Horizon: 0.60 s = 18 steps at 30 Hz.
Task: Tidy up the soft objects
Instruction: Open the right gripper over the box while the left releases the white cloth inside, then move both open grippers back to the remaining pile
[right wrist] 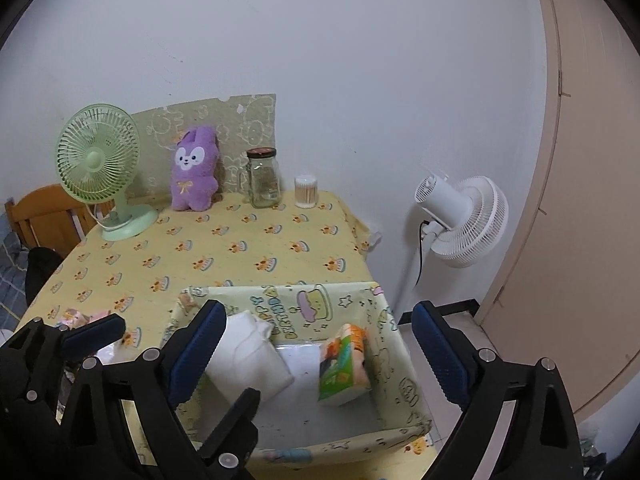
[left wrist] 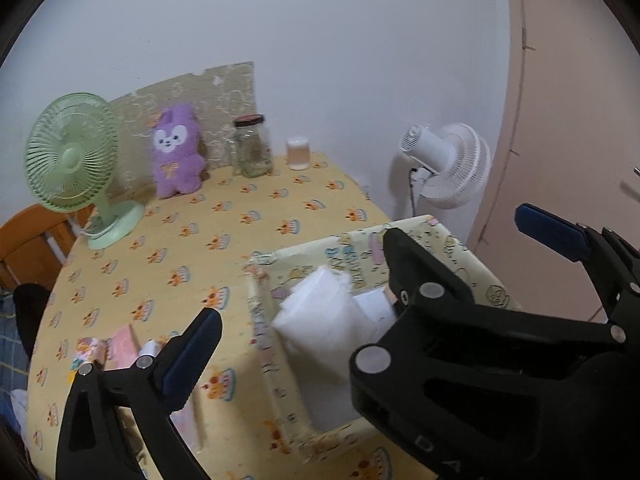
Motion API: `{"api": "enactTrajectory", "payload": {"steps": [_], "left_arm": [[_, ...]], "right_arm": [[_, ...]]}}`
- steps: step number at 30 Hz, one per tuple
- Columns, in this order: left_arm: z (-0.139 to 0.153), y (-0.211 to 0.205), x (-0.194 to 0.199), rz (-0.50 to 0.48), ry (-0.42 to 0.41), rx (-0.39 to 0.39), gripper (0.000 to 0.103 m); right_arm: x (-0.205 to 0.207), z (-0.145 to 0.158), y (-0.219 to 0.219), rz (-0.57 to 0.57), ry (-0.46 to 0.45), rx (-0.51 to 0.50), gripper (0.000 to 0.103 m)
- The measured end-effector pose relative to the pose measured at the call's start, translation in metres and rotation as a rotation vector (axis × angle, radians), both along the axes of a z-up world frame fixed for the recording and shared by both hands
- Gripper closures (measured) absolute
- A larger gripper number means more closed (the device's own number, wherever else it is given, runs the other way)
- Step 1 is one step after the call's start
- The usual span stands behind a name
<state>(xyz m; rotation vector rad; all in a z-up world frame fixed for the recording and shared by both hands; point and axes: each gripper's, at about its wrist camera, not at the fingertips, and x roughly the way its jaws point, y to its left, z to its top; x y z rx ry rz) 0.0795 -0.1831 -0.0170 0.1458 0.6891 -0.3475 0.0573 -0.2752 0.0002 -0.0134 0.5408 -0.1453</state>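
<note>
A yellow cartoon-print fabric box stands on the near right part of the table. In it lie a folded white cloth and a green-and-orange tissue pack. My right gripper hangs open above the box, nothing between its pads. My left gripper is open too, over the white cloth in the box. Its right finger is hidden behind the right gripper. A purple plush bunny leans upright at the table's back. Small pink packets lie near the left gripper.
At the back of the yellow tablecloth stand a green desk fan, a glass jar and a cotton swab pot. A white pedestal fan stands on the floor to the right, beside a door. A wooden chair is at left.
</note>
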Motion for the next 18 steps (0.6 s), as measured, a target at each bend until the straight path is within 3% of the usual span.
{"api": "enactTrajectory", "payload": {"steps": [9, 18], "left_arm": [[0.016, 0.028, -0.023, 0.045, -0.084, 0.041, 0.000], [0.028, 0.060, -0.046, 0.057, -0.124, 0.019, 0.000]], "right_arm": [[-0.018, 0.010, 0.024, 0.019, -0.048, 0.043, 0.007], [-0.039, 0.023, 0.054, 0.022, -0.065, 0.035, 0.007]]}}
